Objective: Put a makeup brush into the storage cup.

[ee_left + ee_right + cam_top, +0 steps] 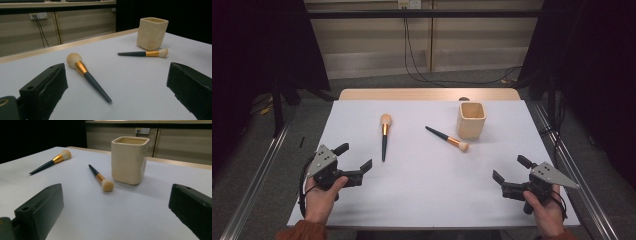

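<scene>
Two dark-handled, gold-banded makeup brushes [384, 136] [448, 139] lie on the white worktop [422, 190] at eleven o'clock and centre; the left gripper [353, 157] and right gripper [510, 169] rest with jaws apart.

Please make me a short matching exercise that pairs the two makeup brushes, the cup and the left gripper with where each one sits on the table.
Things:
1. larger brush
2. smaller brush
3. cream cup
4. left gripper

Places or states:
A. upright, far right of the white table
B. near left corner, fingers open, holding nothing
C. lying flat, head beside the cup's base
D. lying flat left of centre, head pointing away from the person

Pairs: 1-D, 2-C, 3-A, 4-B
</scene>
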